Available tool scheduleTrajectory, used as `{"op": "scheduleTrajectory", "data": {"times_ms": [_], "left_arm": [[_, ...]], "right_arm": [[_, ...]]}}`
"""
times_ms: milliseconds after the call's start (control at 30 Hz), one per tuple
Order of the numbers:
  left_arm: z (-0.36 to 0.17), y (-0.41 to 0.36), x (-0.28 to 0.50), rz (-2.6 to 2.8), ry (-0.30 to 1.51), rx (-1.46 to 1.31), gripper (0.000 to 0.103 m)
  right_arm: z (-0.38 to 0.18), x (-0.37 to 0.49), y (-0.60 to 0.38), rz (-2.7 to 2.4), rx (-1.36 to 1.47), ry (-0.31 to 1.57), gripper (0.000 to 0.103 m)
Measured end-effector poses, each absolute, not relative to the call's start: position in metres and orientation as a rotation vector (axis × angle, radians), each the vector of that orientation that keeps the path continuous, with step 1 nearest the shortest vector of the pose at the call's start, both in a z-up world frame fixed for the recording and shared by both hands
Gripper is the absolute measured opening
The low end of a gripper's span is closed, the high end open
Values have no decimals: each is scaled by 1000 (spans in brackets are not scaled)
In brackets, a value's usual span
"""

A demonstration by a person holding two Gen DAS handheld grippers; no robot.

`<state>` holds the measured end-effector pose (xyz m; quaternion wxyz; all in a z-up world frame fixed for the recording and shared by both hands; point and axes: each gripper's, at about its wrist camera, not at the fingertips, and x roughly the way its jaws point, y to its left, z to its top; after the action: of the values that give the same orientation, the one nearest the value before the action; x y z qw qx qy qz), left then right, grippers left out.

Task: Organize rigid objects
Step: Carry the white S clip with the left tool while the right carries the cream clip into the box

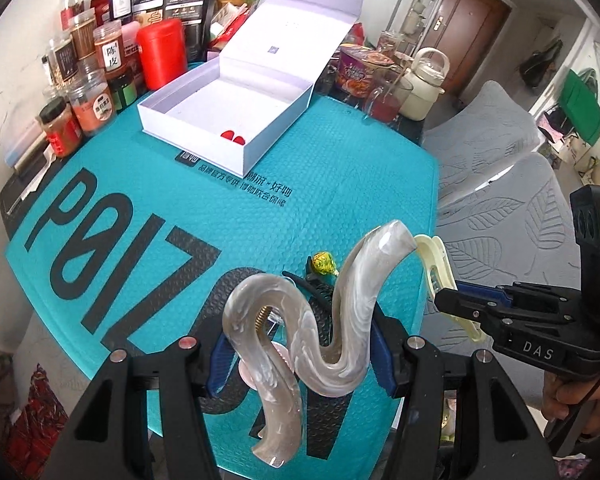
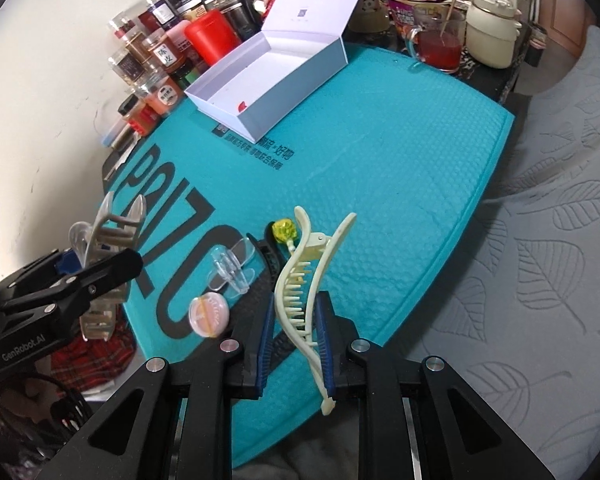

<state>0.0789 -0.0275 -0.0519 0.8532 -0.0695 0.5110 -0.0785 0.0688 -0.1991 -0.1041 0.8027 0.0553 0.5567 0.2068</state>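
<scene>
My left wrist view looks steeply down along my left gripper (image 1: 300, 344) from close above the near end of the teal mat (image 1: 340, 168), facing the white box (image 1: 236, 120) and jars by the far wall. My right wrist view looks down along my right gripper (image 2: 294, 344) from the same near edge, set further right. Both share mat, box and yellow lollipop (image 1: 323, 263); each sees the other gripper at its frame edge.
</scene>
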Motion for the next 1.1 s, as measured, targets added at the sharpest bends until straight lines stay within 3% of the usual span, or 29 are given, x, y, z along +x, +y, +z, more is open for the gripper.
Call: {"op": "scheduleTrajectory", "data": {"times_ms": [633,1100], "left_arm": [[-61,36,126,-428,1107,-41,56],[-59,109,170,-448,1095,2,56]], "right_arm": [[-100,44,-125,246,208,1194,20],[-91,78,-50,219,244,1136,20]]}}
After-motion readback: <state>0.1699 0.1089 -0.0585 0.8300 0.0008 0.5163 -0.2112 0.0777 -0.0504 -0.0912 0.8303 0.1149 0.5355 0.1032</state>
